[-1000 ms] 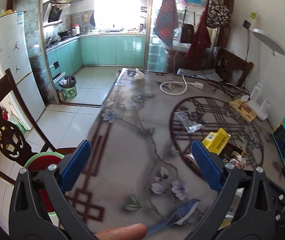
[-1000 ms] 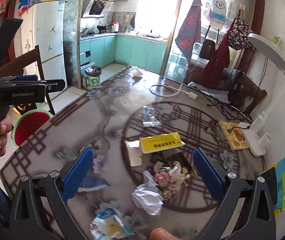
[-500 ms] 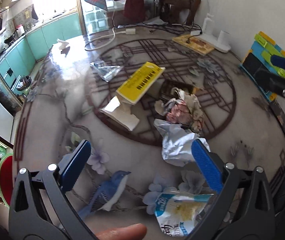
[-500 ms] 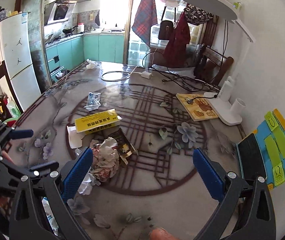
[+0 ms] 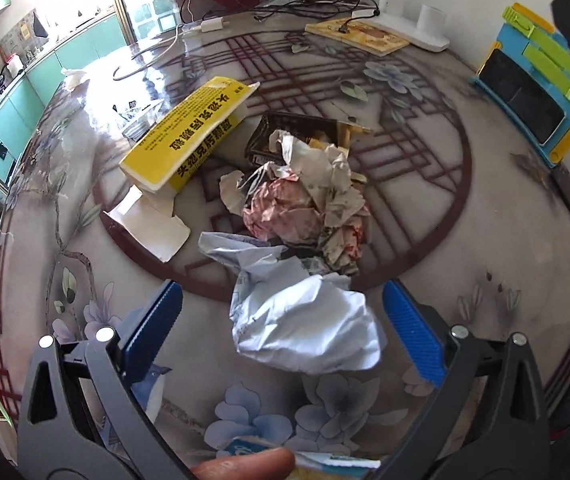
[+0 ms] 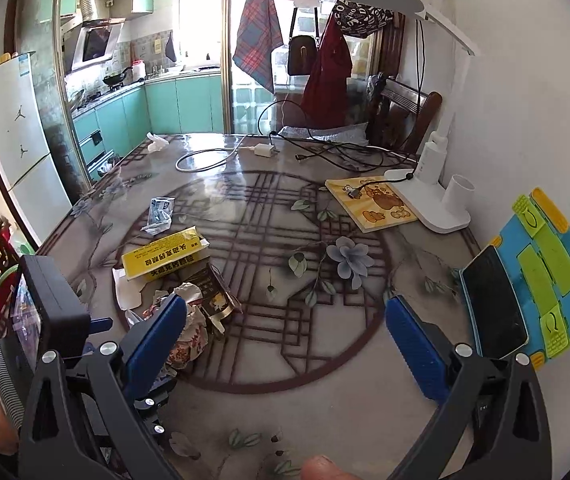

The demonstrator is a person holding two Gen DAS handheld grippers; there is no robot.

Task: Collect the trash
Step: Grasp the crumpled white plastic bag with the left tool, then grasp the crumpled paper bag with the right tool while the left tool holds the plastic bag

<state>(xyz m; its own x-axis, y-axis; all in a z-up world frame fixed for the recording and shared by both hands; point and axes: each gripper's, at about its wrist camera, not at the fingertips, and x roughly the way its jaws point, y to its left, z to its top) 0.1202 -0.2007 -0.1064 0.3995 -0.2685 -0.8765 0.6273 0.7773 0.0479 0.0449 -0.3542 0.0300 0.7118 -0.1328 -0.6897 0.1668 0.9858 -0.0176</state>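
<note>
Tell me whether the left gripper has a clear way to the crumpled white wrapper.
Probably yes: the left gripper is open, the crumpled white wrapper lies between its fingers, and nothing blocks it.

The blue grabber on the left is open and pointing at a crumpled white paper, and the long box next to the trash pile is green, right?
Almost. The box is yellow with black writing, not green; the left wrist view shows it clearly. The rest holds: the left gripper is open, with the crumpled white paper between its fingers.
</note>
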